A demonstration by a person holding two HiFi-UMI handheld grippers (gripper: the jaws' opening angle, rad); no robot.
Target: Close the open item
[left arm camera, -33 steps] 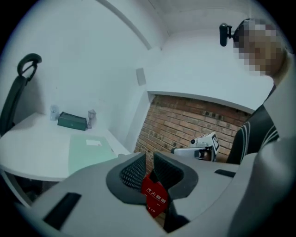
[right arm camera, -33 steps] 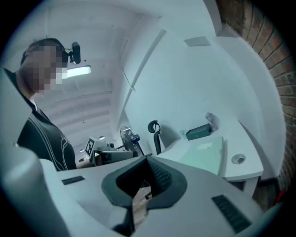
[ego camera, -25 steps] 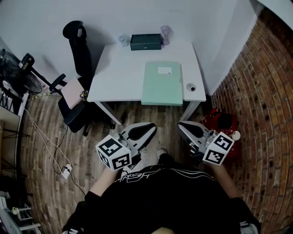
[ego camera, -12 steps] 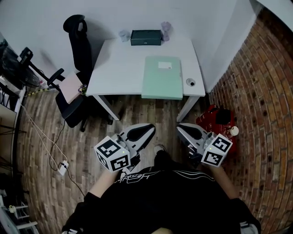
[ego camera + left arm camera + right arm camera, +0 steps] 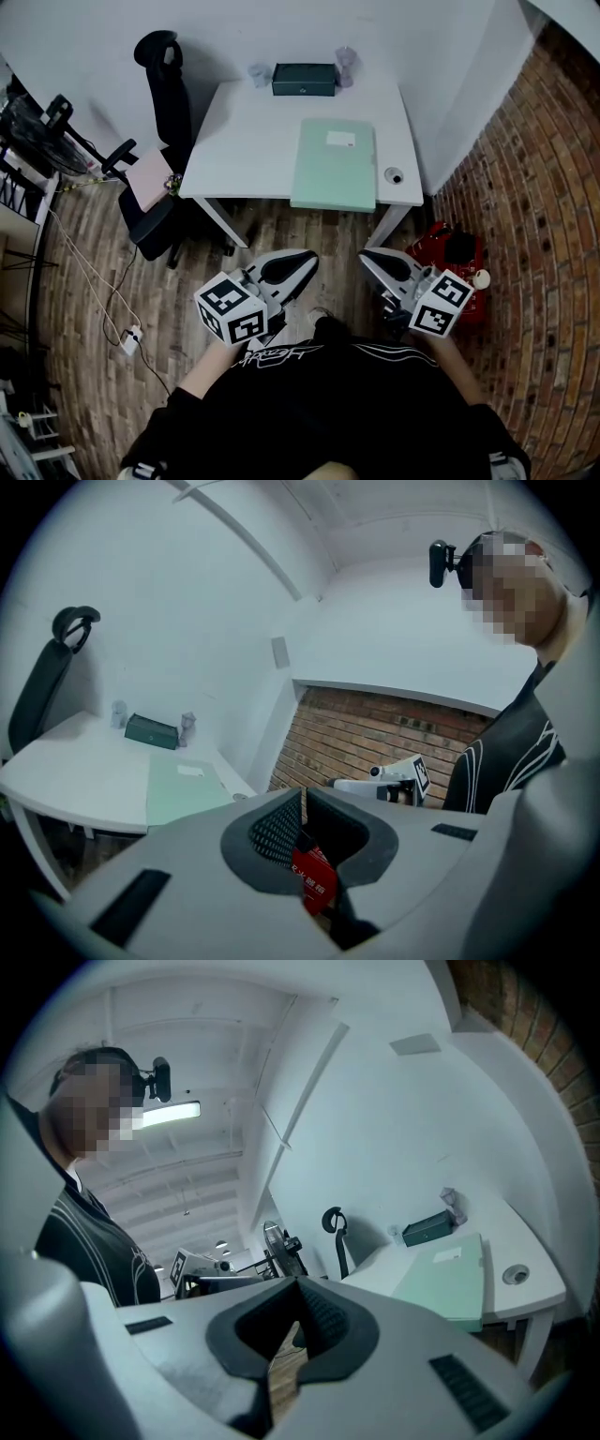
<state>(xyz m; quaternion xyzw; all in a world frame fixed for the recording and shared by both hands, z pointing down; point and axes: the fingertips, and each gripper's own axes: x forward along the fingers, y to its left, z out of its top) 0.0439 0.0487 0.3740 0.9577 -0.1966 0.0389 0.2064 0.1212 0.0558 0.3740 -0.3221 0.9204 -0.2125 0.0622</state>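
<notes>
A pale green folder (image 5: 334, 164) lies flat on the white table (image 5: 244, 141), its cover down and a white label near its far end. A dark green box (image 5: 303, 79) stands at the table's back edge, and its lid looks down. Both grippers hang in front of my body over the wooden floor, well short of the table. My left gripper (image 5: 305, 260) is shut with nothing between its jaws. My right gripper (image 5: 368, 256) is also shut and empty. The left gripper view shows the folder (image 5: 183, 789) at far left, and the right gripper view shows the folder (image 5: 441, 1279) at right.
A black office chair (image 5: 164, 84) stands left of the table with a pink item (image 5: 150, 190) on its seat. A red object (image 5: 455, 253) sits on the floor by the brick wall (image 5: 534, 187). Two small cups (image 5: 346, 64) flank the box. A fan (image 5: 37, 131) stands far left.
The head view has shifted a little, so the table sits slightly differently in frame. Both grippers stay shut in front of my body, a bit higher in the picture.
</notes>
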